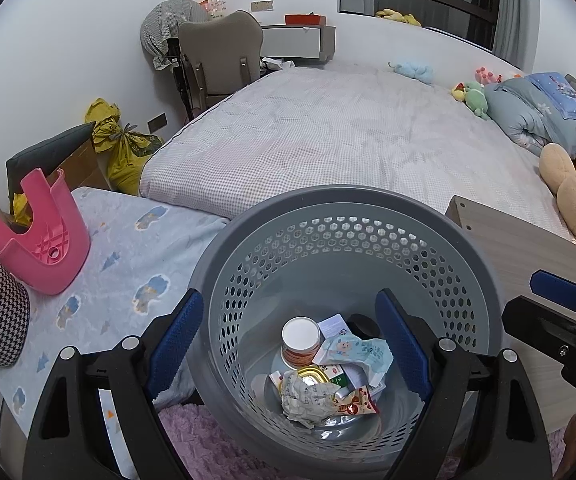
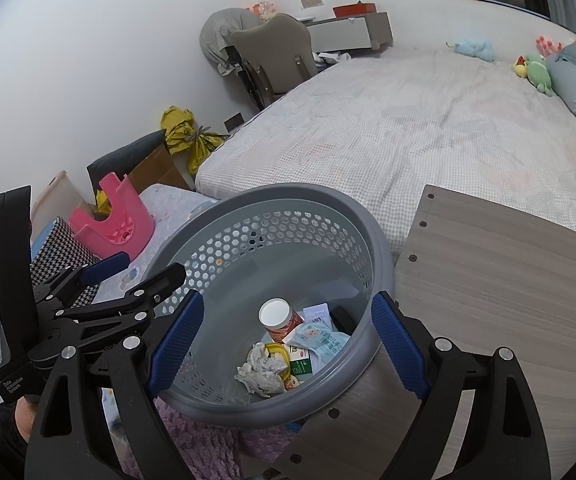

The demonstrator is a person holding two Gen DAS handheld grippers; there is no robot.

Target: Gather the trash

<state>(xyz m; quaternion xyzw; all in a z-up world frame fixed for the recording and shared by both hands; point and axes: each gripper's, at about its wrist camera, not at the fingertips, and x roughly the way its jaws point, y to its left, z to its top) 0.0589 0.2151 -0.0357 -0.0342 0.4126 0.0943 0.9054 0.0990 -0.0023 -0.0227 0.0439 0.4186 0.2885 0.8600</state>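
A grey perforated basket point(image 1: 343, 195) point(image 2: 288, 192) stands beside the bed. Inside lie a can with a white lid point(image 1: 300, 342) point(image 2: 278, 320), crumpled paper point(image 1: 307, 396) point(image 2: 262, 370), a pale blue wipes packet point(image 1: 355, 352) point(image 2: 319, 340) and a red snack wrapper point(image 1: 353, 404). My left gripper point(image 1: 289, 344) point(image 2: 136, 276) hovers over the basket's near left side, open and holding nothing. Over the near right side my right gripper point(image 2: 288, 346) point(image 1: 543, 300) is open too, with nothing between its blue pads.
A wooden board point(image 2: 507, 280) lies right of the basket. The large checked bed point(image 1: 347, 128) stretches behind, with plush toys point(image 1: 575, 188) and a folded quilt at its right. An upturned pink stool point(image 1: 44, 236) sits on a small mattress at left. A purple rug point(image 1: 208, 440) lies below.
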